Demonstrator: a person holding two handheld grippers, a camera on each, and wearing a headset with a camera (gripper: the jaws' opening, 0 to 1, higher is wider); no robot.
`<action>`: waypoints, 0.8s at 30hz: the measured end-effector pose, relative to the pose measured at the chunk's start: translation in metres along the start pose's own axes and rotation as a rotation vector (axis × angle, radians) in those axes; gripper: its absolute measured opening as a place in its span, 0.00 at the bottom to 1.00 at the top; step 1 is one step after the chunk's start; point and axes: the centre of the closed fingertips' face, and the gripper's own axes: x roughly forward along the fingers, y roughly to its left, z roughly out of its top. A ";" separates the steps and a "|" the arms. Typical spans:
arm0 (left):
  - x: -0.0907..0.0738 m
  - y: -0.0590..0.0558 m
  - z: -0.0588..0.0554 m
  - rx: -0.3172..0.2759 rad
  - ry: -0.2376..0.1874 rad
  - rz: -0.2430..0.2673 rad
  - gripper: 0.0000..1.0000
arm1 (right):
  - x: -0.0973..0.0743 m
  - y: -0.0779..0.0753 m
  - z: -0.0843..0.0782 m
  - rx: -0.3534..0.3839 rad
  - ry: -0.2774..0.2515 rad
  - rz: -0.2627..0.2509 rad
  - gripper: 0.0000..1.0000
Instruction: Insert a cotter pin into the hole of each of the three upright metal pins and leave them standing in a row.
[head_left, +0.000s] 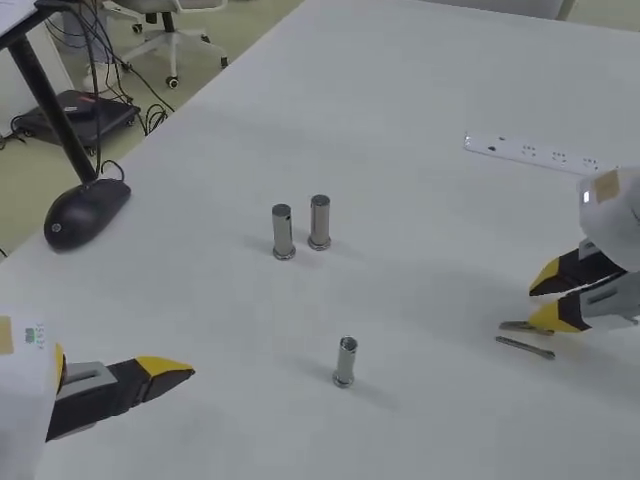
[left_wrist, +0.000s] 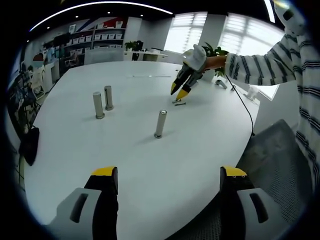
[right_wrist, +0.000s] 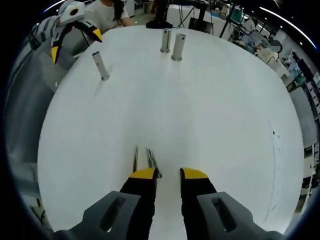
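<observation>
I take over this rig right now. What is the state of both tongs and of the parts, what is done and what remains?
The left tongs are open and empty, over the table at the person's left.
The right tongs are open and empty, tips just beside the cotter pins, which lie flat on the table; I count at least two.
The three metal pins all stand upright: two close together, the third pin apart, nearer to the person.
Done: nothing; no cotter pin is inserted.
Left: pick up the cotter pins, insert one into each pin, set the three in a row.
</observation>
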 end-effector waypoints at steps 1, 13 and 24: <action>0.000 0.000 0.000 0.001 0.001 -0.001 0.83 | 0.000 0.002 0.000 -0.005 0.005 0.002 0.17; 0.007 -0.003 -0.006 0.004 0.024 -0.019 0.83 | 0.004 0.013 -0.005 -0.055 0.029 0.029 0.14; 0.009 -0.004 -0.005 0.015 0.027 -0.026 0.82 | 0.004 0.015 -0.004 -0.036 0.039 0.058 0.09</action>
